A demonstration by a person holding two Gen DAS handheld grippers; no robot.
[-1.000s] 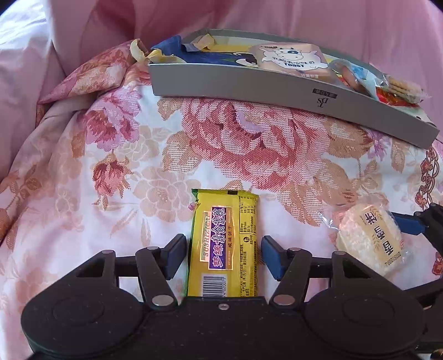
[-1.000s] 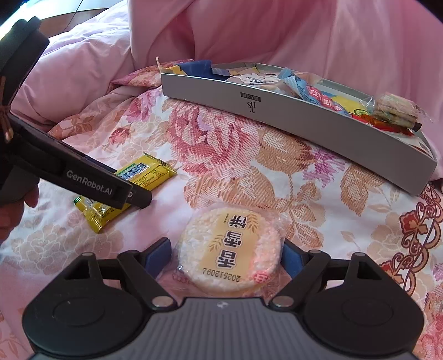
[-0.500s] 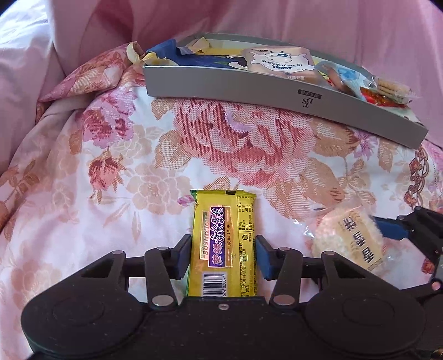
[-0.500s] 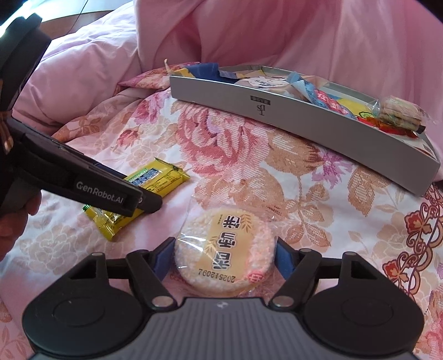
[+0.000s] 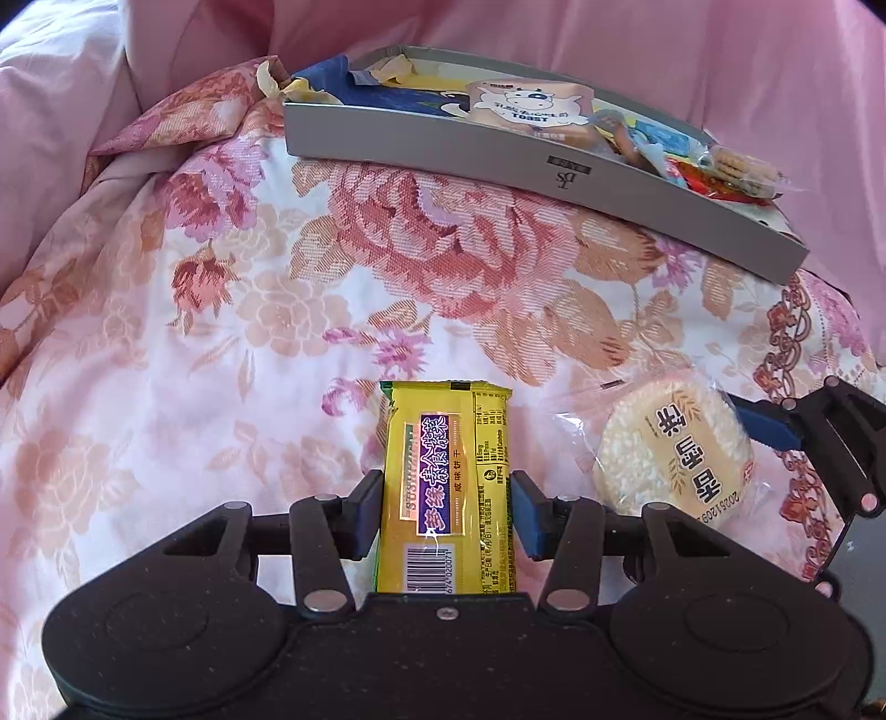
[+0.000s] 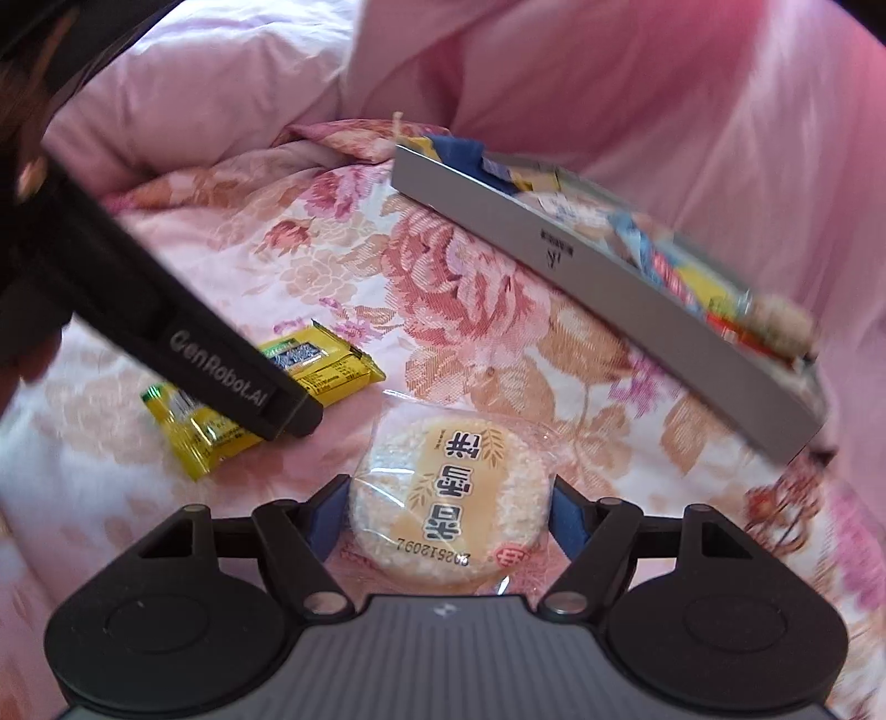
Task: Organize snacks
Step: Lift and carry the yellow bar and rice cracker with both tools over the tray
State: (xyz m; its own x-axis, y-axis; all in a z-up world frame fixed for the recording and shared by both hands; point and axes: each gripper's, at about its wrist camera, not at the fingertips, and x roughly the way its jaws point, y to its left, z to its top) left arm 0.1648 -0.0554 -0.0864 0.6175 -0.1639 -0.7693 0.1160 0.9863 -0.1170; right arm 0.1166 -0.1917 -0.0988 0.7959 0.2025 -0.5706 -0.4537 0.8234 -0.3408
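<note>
1. The left gripper (image 5: 446,512) pinches a yellow biscuit packet (image 5: 446,493). Both blue pads (image 5: 365,515) press on the packet's long edges, after closing in on it within the last second. The packet's barcode end sits back between the fingers, and its far end sticks out past the fingertips over the floral bedspread (image 5: 194,343).

2. Just to the right of the left gripper's fingers, the round rice cracker (image 5: 673,446) in its clear wrapper is caught in the right gripper (image 6: 448,512), seen in the left wrist view as a blue pad touching the cracker's right edge.

3. In the right wrist view the cracker fills the gap between the right gripper's fingers. The blue pads (image 6: 565,523) squeeze its wrapper from both sides, having also closed in during the last second. The printed face is turned up and the date line lies nearest the gripper body.

4. Well ahead of both sets of fingers and off to the right, a long grey tray (image 5: 498,160) lies on the bedspread. It holds a toast packet with a cow drawing (image 5: 526,108), blue wrappers and a clear sleeve of small round biscuits (image 5: 739,169) at its right end.

5. Behind the tray rises plain pink bedding (image 5: 664,44).
</note>
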